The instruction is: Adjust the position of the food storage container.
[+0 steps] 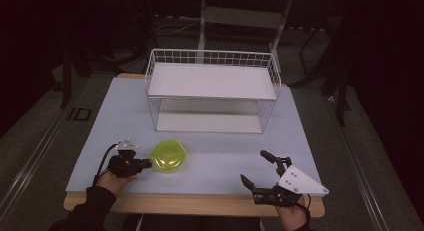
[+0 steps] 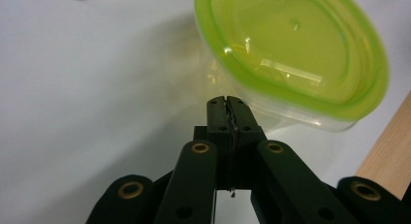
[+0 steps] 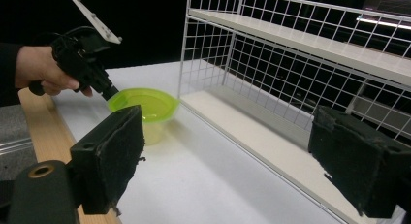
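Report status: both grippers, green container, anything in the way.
Left gripper shut, tips at green-lidded container, no grip evident. Right gripper open, empty. Wire shelf rack beyond; nothing between.

Both grippers are black, with jointed link arms. The left gripper (image 2: 227, 105) has brass-coloured rings at its pivots and small dark screw holes near the tips. It carries a small grey plate on top, and a black cable loops off toward seven o'clock. The right gripper (image 1: 259, 167) bears a grey three-cornered plate with dark screw dots; its jaws end in thick, rough-faced black pads (image 3: 109, 156). The left sleeve (image 1: 92, 207) is dark.
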`<state>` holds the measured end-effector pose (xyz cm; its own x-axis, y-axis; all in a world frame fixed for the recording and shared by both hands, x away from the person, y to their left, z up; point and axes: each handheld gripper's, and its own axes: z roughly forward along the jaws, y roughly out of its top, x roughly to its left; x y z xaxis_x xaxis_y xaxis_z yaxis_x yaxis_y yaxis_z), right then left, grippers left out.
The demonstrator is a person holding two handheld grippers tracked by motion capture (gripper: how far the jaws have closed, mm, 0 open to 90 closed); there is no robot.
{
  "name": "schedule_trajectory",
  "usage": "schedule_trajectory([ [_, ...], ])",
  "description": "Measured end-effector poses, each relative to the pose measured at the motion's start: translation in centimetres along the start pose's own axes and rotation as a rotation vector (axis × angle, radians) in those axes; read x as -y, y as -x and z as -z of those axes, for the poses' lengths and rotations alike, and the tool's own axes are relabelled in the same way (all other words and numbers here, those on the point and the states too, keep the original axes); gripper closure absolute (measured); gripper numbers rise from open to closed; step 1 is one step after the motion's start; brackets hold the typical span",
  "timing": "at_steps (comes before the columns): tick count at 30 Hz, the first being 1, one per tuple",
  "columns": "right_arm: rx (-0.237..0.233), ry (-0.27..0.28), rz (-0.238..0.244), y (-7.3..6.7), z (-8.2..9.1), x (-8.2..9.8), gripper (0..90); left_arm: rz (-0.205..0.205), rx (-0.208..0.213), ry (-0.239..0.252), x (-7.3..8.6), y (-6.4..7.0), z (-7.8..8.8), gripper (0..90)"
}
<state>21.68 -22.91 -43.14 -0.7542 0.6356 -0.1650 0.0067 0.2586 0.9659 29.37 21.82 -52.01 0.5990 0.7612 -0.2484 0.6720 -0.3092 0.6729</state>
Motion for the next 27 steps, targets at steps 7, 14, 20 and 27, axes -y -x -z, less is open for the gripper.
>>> schedule_trajectory([
  [7,0.000,-0.003,0.001,0.1,0.0,0.0,13.1,0.039,0.001,0.000,-0.8,0.1,-1.3,90.0],
  [14,-0.002,-0.007,0.012,-0.1,0.0,0.0,13.1,0.038,0.015,-0.025,-2.0,0.9,-3.2,90.0],
  [20,-0.004,-0.015,0.014,-0.1,-0.1,0.1,13.1,0.095,-0.011,0.006,-2.2,0.2,-2.8,90.0],
  [27,-0.005,-0.023,0.018,-0.1,-0.2,0.1,13.1,0.136,-0.001,0.008,-2.8,0.0,-3.7,90.0],
])
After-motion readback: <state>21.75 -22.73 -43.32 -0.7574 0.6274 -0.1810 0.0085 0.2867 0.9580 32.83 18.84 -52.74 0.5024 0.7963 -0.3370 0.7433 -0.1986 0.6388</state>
